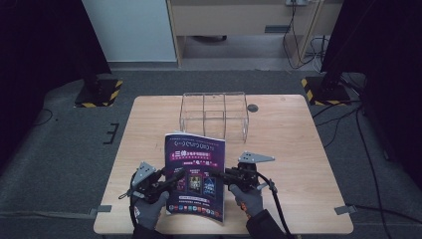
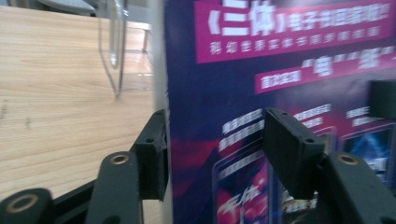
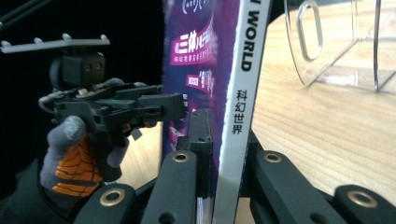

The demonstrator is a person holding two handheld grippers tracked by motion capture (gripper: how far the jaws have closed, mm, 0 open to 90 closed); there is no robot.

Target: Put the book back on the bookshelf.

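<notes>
left tool [image 1: 175,178]: jaws closed on the magazine's [image 1: 195,174] left edge | magazine: purple cover, held tilted above the bench [image 1: 293,144], between both tools, near the front edge | right tool [image 1: 219,174]: jaws clamped on its spine; clear organiser box [image 1: 214,113] behind

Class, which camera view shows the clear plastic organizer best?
The high view: the whole clear organizer with its compartments shows on the table. The left gripper view catches a blurred corner; the right gripper view, one end with its handle slot.
</notes>
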